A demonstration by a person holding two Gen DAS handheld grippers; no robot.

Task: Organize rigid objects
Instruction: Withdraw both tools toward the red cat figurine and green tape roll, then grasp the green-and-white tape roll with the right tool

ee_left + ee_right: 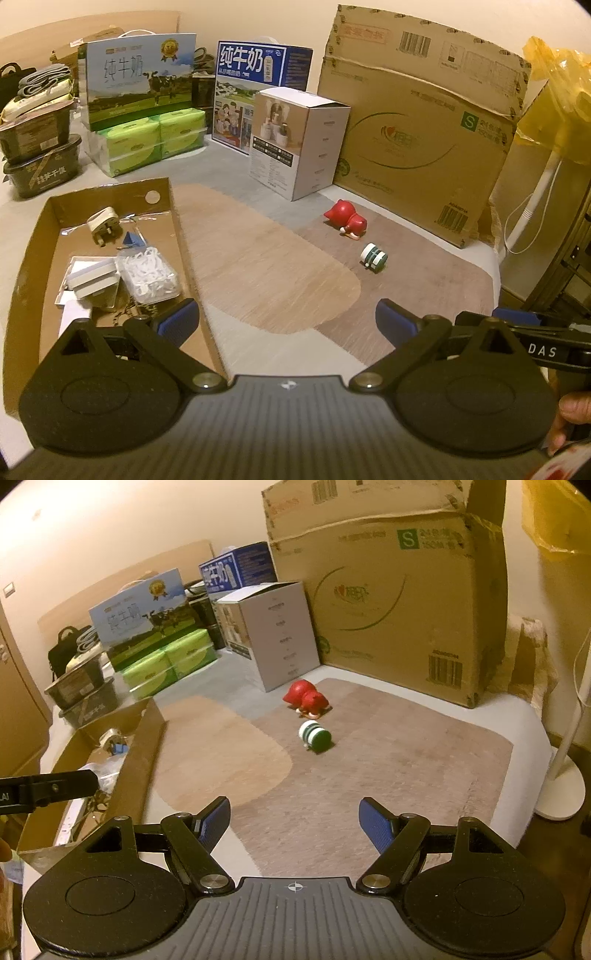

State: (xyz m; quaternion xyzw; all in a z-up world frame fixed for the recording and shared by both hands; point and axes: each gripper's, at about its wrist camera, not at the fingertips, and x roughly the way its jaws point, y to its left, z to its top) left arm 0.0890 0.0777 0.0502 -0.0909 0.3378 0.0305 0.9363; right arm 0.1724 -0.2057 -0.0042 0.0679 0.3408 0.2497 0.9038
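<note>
On the mat [388,746]: one red figurine [306,698], one green-striped cylinder [314,735]; both tools [287,319] [294,821] wide, empty.

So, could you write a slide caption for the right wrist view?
Open right gripper faces a green-white toy and red toy lying on the mat.

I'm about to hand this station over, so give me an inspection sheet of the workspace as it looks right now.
Surface: table under a brown-patterned mat, mostly bare.
Job's things: red figurine and green-and-white toy lying on the mat; cardboard tray at left holds a white plug and a clear box of white bits.
Clutter: milk cartons, green tissue packs, white box, big carton along the back.
Grippers: left claw and right claw both open, empty.
Cables: white cord by the fan pole.
Surroundings: plain wall, white fan stand at right.
</note>
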